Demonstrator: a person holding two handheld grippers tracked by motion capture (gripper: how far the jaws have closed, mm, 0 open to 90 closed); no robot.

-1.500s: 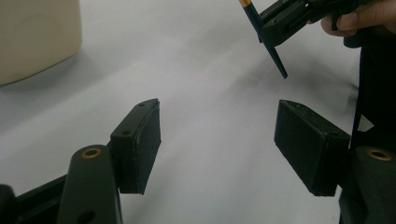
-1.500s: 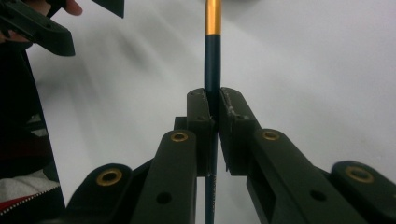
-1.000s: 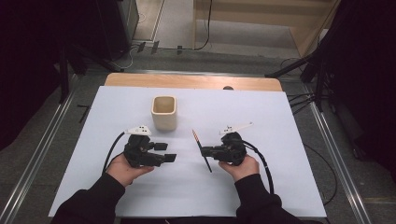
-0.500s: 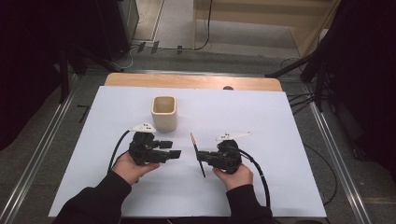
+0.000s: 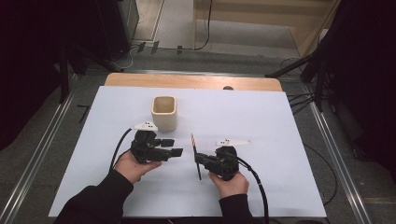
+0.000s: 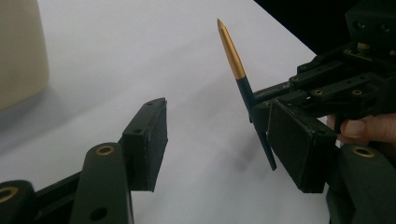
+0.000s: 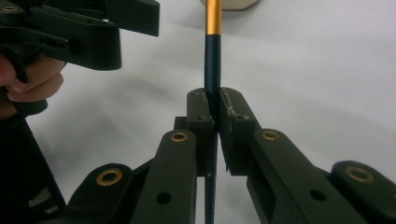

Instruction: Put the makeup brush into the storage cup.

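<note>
My right gripper (image 5: 201, 159) (image 7: 215, 108) is shut on a dark blue pen with a gold end (image 5: 194, 143) (image 7: 213, 46), gripping its dark shaft. The pen stands nearly upright, gold end up. My left gripper (image 5: 174, 146) (image 6: 224, 140) lies to its left, pointing at it. Its jaws have just been closing a little but stay wide apart with nothing pressed between them. In the left gripper view the pen (image 6: 233, 60) stands just beyond the jaw tips, untouched. A cream cup (image 5: 164, 112) (image 6: 18, 46) stands behind the left gripper.
A white sheet (image 5: 266, 121) covers the table, with a wooden edge (image 5: 196, 81) at the back. Cables trail from both grippers toward the person's forearms. Metal rails and dark floor flank the table.
My right gripper has carried the pen to the left, closer to the left gripper. The left gripper has stayed almost in place.
</note>
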